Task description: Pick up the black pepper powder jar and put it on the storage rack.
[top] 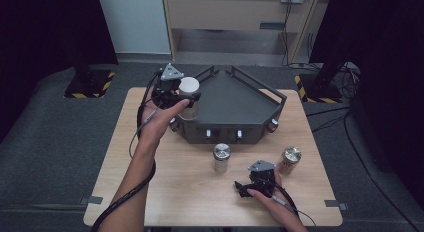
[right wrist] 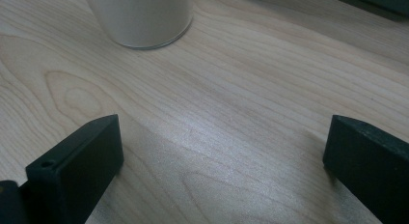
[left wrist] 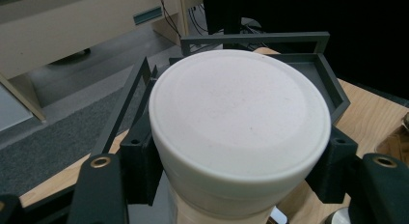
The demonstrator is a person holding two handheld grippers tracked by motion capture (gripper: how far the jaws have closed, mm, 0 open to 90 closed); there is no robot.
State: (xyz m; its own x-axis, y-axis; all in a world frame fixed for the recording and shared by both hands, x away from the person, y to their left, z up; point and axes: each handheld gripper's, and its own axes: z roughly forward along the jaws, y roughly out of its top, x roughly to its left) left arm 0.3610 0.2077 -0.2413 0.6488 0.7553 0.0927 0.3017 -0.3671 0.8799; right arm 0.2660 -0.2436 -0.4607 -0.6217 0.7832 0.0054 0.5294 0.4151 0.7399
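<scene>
White-lidded jar [left wrist: 239, 132] sits pinched between the fingers [left wrist: 140, 168] of the left gripper [top: 176, 96]; we observe it held in the air at the left near corner of the dark grey tray [top: 235, 109]. Nearest to us, the right gripper [top: 244, 187] rests low over the table [top: 190, 192], its fingers [right wrist: 79, 166] spread wide with bare wood between them. Just beyond it we note a silver-lidded jar [top: 221, 157] standing on the table, and a second jar with brown contents [top: 289, 160] to the right. Farther back, the tray occupies the table's far half.
</scene>
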